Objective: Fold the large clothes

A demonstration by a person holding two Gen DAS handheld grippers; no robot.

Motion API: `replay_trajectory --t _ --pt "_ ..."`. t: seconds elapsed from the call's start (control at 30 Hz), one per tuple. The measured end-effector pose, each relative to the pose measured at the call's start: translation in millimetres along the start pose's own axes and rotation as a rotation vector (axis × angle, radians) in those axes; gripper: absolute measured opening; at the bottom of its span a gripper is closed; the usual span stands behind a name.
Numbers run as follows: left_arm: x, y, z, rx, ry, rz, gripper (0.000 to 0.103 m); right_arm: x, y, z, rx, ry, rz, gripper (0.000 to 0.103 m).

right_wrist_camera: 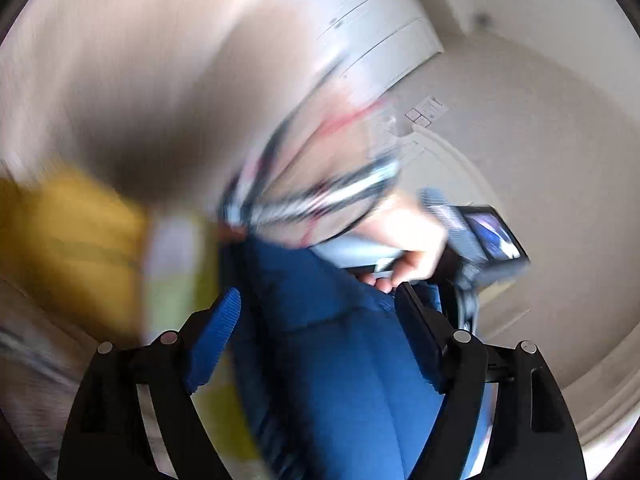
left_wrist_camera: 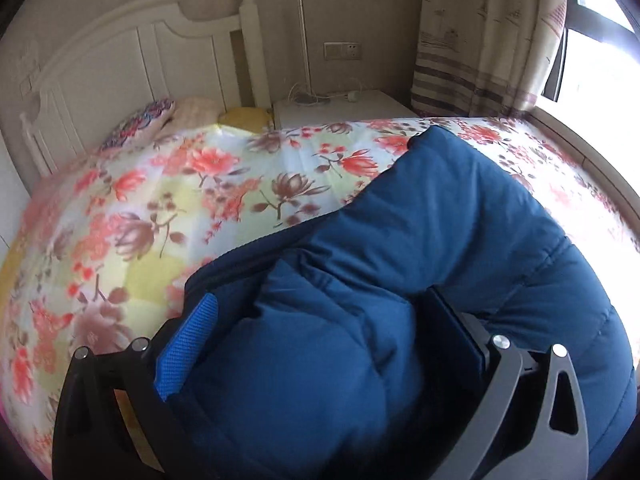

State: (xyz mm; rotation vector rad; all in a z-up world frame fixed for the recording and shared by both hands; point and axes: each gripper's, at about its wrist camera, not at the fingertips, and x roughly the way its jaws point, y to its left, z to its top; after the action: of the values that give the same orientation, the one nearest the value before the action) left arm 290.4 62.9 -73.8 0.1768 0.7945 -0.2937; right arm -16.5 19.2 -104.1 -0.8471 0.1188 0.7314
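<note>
Clamping puffy quilted blue jacket [left_wrist_camera: 420, 220]: left gripper [left_wrist_camera: 320, 308] | right gripper [right_wrist_camera: 316, 300] apart, fabric between | floral bedsheet [left_wrist_camera: 160, 200]

Right wrist view: heavy motion blur over the upper and left field. A yellow mass [right_wrist_camera: 68, 236] left of the blue padded garment [right_wrist_camera: 344, 360] cannot be identified. Streaked black-white-red patterned cloth [right_wrist_camera: 316, 188] above the garment, detail unreadable. A hand [right_wrist_camera: 408, 256] at the garment's upper right is smeared.

Left wrist view: the garment [left_wrist_camera: 400, 264] runs off the lower edge and hides the floral bedspread [left_wrist_camera: 168, 200] beneath it.
</note>
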Motion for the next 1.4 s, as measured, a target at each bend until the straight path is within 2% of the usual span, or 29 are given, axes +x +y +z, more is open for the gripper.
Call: replay_trajectory --t 0.13,0.2,0.23,0.33,0.37,0.43,0.47,0.57,0.63,0.67,0.7,0.73,0.77,0.83,0.9,0.97,1.0,1.07,1.17,1.23,1.4 --pt "-3 7 -5 -0.009 -0.02 0.01 0.101 -49 -83 -21 0.358 -0.049 0.01 0.072" --pt "-2 9 -7 -0.019 -0.024 0.008 0.101 -61 -125 -48 0.543 -0.035 0.027 0.072" --pt "-2 9 -7 -0.021 -0.025 0.007 0.101 -64 -141 -63 0.616 -0.013 0.008 0.071" --pt "-2 11 -7 -0.029 -0.024 0.001 0.101 -65 -154 -86 0.709 0.023 0.011 0.071" --pt "-1 12 -7 -0.033 -0.022 -0.002 0.101 -59 -149 -87 0.712 0.034 0.026 0.071" --pt "-1 12 -7 -0.035 -0.017 -0.006 0.101 -27 -123 -87 0.633 0.142 0.082 0.073" --pt "-1 12 -6 -0.034 -0.016 -0.007 0.101 -7 -103 -87 0.556 0.21 0.054 0.076" --pt "-8 11 -4 -0.003 -0.007 0.072 0.101 10 -90 -82 0.518 0.223 0.009 0.077" --pt "-27 11 -1 0.001 -0.002 0.195 0.101 15 -92 -80 0.489 0.251 0.024 0.078" --pt "-46 9 -1 -0.007 -0.027 0.267 0.101 17 -94 -81 0.488 0.258 0.033 0.078" --pt "-67 6 -3 -0.017 -0.064 0.306 0.101 18 -94 -81 0.483 0.26 0.036 0.078" --pt "-85 3 -5 -0.024 -0.099 0.31 0.101 18 -94 -81 0.48 0.262 0.036 0.078" --pt "-113 -6 -12 -0.026 -0.152 0.28 0.101 19 -94 -82 0.479 0.263 0.037 0.078" --pt "-139 -24 -25 0.008 -0.177 0.243 0.101 24 -90 -81 0.47 0.264 0.041 0.078" --pt "-143 -51 -45 0.112 -0.141 0.288 0.101 26 -88 -81 0.467 0.261 0.047 0.079" --pt "-121 -65 -65 0.186 -0.041 0.4 0.101 27 -87 -83 0.467 0.257 0.048 0.079" --pt "-102 -65 -80 0.18 0.008 0.409 0.101 28 -89 -86 0.468 0.254 0.052 0.079" --pt "-97 -53 -87 0.077 -0.001 0.362 0.101 26 -85 -86 0.447 0.255 0.055 0.079" --pt "-95 -46 -86 0.049 0.013 0.343 0.101 18 -98 -83 0.451 0.251 0.121 0.078" --pt "-95 -43 -86 0.041 0.008 0.328 0.101 8 -112 -83 0.472 0.22 0.148 0.073" --pt "-92 -25 -92 -0.034 -0.013 0.236 0.101 0 -185 -92 0.644 0.12 0.052 0.07"
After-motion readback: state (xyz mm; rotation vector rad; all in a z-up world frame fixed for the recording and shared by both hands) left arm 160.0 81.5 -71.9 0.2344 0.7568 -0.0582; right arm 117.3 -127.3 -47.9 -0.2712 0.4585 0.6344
